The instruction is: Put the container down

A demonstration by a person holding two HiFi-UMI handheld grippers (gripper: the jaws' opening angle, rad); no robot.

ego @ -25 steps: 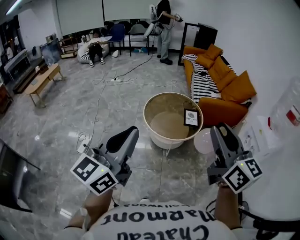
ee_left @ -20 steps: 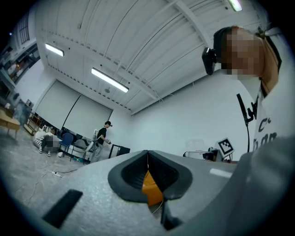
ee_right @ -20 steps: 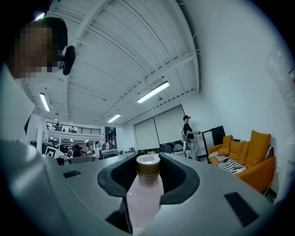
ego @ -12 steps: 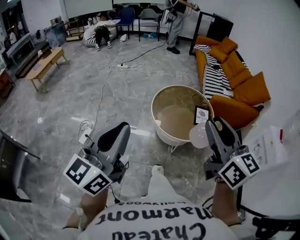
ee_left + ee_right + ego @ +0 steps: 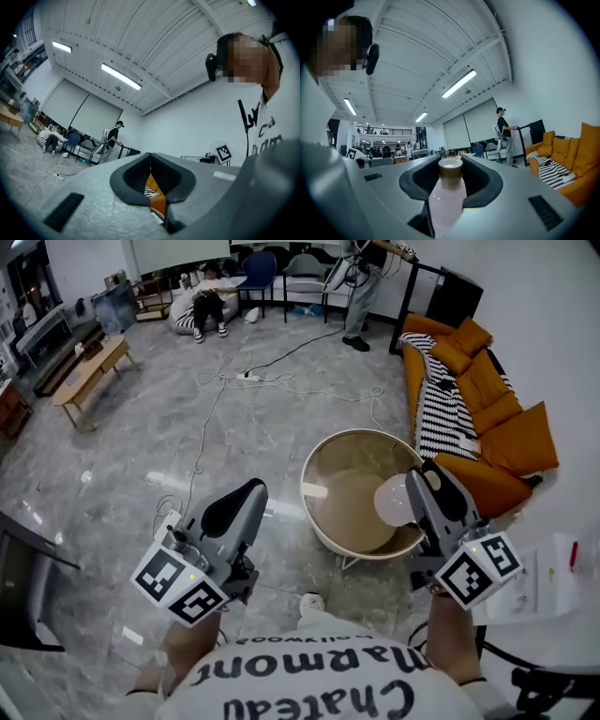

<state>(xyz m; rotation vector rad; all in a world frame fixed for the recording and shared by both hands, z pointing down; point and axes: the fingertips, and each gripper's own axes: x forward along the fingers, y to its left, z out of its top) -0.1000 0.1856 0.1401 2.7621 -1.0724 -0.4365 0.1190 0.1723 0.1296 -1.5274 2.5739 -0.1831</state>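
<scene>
A round tray-top side table [image 5: 317, 526] stands on the grey marble floor [image 5: 141, 446], beside an orange sofa [image 5: 506, 442] draped with a striped blanket [image 5: 439, 418]. Farther off are a power strip [image 5: 247, 376], a wooden bench [image 5: 89, 371] and a standing person [image 5: 361, 306].

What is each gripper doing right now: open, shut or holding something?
Left gripper: shut, nothing between its jaws.
Right gripper: shut on the pale pink bottle with a gold cap.
</scene>
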